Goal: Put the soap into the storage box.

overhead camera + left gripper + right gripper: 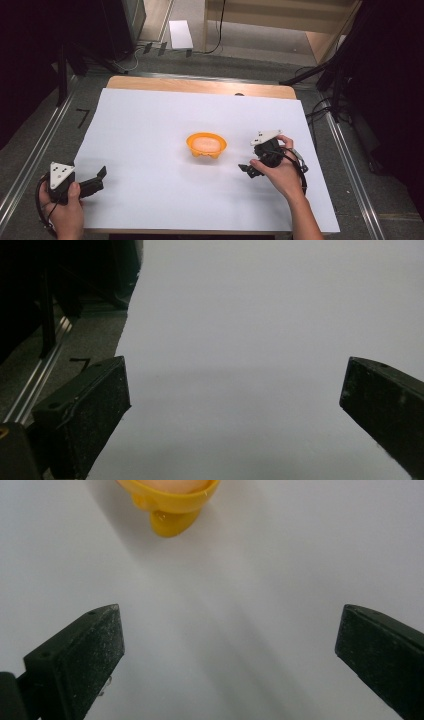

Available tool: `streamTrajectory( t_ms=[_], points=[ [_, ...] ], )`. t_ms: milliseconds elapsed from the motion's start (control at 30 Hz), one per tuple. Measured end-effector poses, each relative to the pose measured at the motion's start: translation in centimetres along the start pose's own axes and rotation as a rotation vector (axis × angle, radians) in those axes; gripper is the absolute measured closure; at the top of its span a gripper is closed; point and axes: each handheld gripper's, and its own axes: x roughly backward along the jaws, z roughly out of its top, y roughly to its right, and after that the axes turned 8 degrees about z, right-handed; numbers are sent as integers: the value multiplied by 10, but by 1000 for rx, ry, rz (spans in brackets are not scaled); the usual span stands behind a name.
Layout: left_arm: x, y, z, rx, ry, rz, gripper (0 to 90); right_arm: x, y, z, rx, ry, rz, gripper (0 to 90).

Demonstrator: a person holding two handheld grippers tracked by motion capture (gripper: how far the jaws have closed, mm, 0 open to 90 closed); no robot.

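Note:
A small orange footed bowl (206, 145) stands near the middle of the white sheet (150, 125), with something pale orange inside it. My right gripper (246, 169) hovers a short way to its right, held in a hand, jaws wide apart and empty. In the right gripper view the bowl (170, 500) sits at the top edge, well beyond the gripper (230, 645), with bare sheet between the black jaws. My left gripper (102, 176) rests at the sheet's front left corner, open. The left gripper view has its gripper (235, 400) open over blank white sheet.
The sheet covers a wooden table (200, 86) whose far edge shows. Metal rails (30, 160) run along both sides of the table. Dark stands and cables (325, 100) crowd the floor at the right, and a white box (180, 34) lies on the floor beyond.

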Motion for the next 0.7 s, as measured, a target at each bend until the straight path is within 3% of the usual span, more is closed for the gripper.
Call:
streamTrajectory(
  t_ms=[700],
  points=[
    [0, 0, 0, -2, 0, 1, 2, 14, -1, -47, -71, 62, -29, 20]
  ],
)
